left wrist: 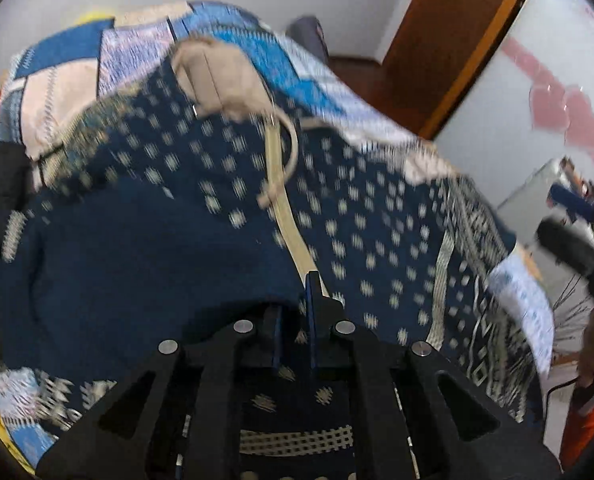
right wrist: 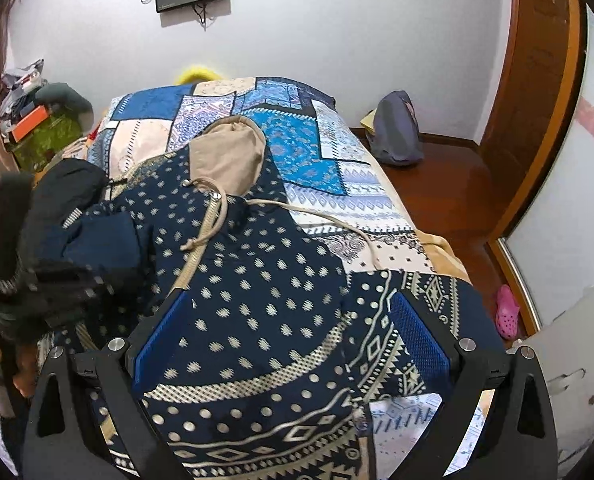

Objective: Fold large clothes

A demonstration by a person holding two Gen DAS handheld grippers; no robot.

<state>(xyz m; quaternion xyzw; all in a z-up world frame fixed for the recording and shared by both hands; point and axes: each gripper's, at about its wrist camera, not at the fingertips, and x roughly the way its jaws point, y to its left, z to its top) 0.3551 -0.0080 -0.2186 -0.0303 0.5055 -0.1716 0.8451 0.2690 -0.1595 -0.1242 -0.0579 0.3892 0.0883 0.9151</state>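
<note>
A large navy hooded garment with cream dots and patterned bands [right wrist: 265,288] lies spread on the bed, its beige-lined hood [right wrist: 227,158] toward the far end and a cream drawstring [right wrist: 209,224] across the chest. My left gripper [left wrist: 297,320] is shut on the navy fabric by the cream zipper band [left wrist: 293,236]; the left wrist view is blurred. It shows in the right wrist view at the left [right wrist: 37,280], beside a folded navy sleeve. My right gripper [right wrist: 293,336] is wide open, low over the garment's patterned hem, holding nothing.
The bed has a blue patchwork cover [right wrist: 297,136]. A black garment [right wrist: 69,184] lies on its left side. A grey bag [right wrist: 397,132] sits on the wooden floor at right, near a wooden door frame [right wrist: 537,100]. A pink shoe [right wrist: 507,312] lies by the bed.
</note>
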